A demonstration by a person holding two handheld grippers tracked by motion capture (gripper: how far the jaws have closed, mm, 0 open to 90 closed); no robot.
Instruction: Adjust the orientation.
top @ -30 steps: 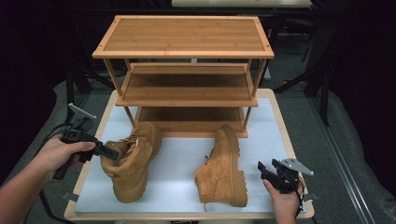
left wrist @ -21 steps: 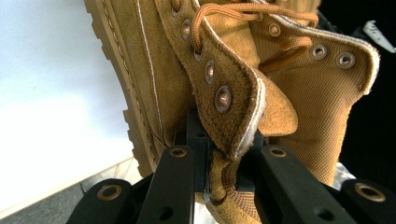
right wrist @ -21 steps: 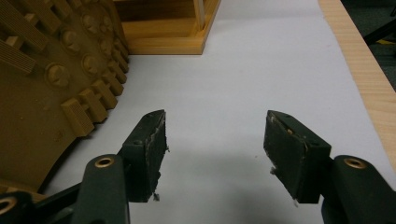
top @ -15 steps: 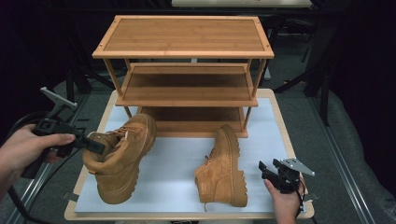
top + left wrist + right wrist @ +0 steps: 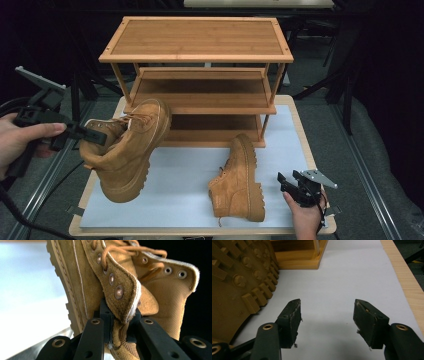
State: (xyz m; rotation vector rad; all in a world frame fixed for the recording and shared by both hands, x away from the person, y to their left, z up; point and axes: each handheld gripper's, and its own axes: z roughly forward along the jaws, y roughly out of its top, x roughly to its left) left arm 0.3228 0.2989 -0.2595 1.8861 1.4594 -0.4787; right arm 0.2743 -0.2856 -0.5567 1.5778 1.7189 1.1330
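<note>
On the left side of the white table mat point(image 5: 180, 200), in front of a three-tier bamboo shoe rack point(image 5: 196, 50): one tan suede lace-up boot point(image 5: 127, 150), now lifted clear of the mat and tilted, toe raised toward the rack's middle shelf point(image 5: 200, 95). A second ago this boot stood on the mat; it has since risen and swung leftward and up with the left hand. Left gripper point(image 5: 92, 136): jaws closed narrow on the boot's collar beside the eyelets, as the left gripper view confirms, the suede flap point(image 5: 123, 300) pinched between the two pads. Second tan boot point(image 5: 240, 177): lying on its side on the mat near the front right, lugged sole point(image 5: 237, 282) turned toward the right gripper point(image 5: 287, 181). Right gripper: jaws wide apart, holding nothing, hovering low over the mat just beside that sole, unchanged in place. Judgement: the first boot appears to be on its way to a shelf, the lift done and the placing not yet; the second boot awaits its turn.
</note>
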